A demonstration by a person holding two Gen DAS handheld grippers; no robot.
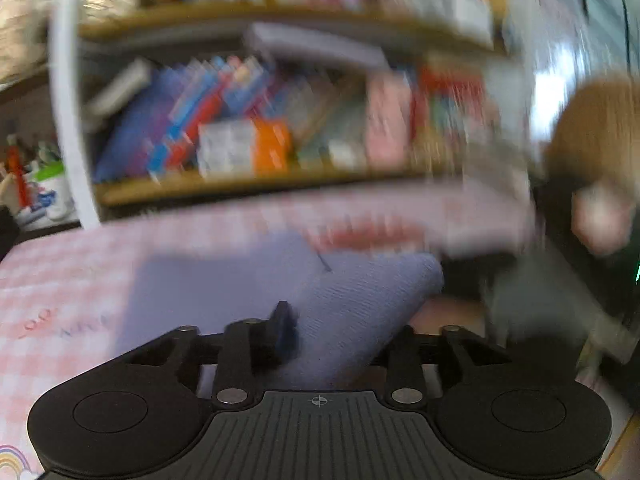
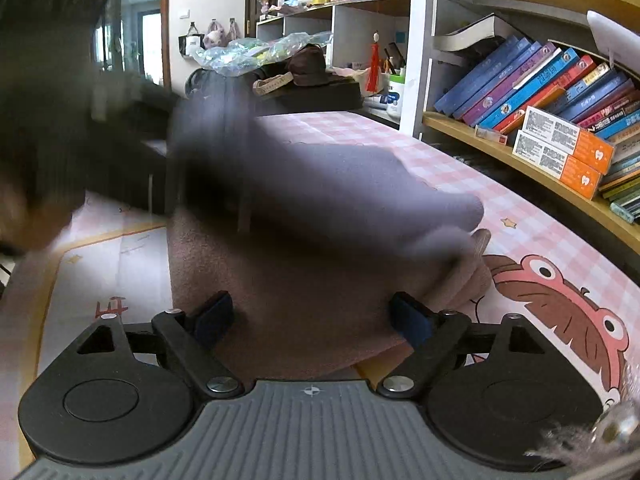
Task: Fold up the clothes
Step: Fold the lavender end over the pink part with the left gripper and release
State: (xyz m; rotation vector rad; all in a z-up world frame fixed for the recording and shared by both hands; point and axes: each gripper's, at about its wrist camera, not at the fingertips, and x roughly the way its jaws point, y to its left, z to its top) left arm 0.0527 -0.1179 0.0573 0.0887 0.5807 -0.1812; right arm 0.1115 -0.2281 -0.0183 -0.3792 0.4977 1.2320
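A lavender-grey garment (image 1: pixel 340 304) is lifted above the pink checked tablecloth (image 1: pixel 60 280). My left gripper (image 1: pixel 304 332) is shut on a fold of it; only the left blue pad (image 1: pixel 285 330) shows, the cloth hides the other. In the right wrist view the same garment (image 2: pixel 320 192) hangs blurred over a folded brownish-pink garment (image 2: pixel 288 312) lying on the table. My right gripper (image 2: pixel 312 320) is open, its blue pads (image 2: pixel 412 322) on either side of the brownish-pink garment's near edge, holding nothing.
A bookshelf with leaning books and orange boxes (image 2: pixel 560 148) runs along the table's far side. The tablecloth (image 2: pixel 540 248) has a cartoon frog print (image 2: pixel 560 304). A cluttered shelf and bags (image 2: pixel 280 52) stand beyond the table end. The person's arm (image 1: pixel 592 160) is at the right.
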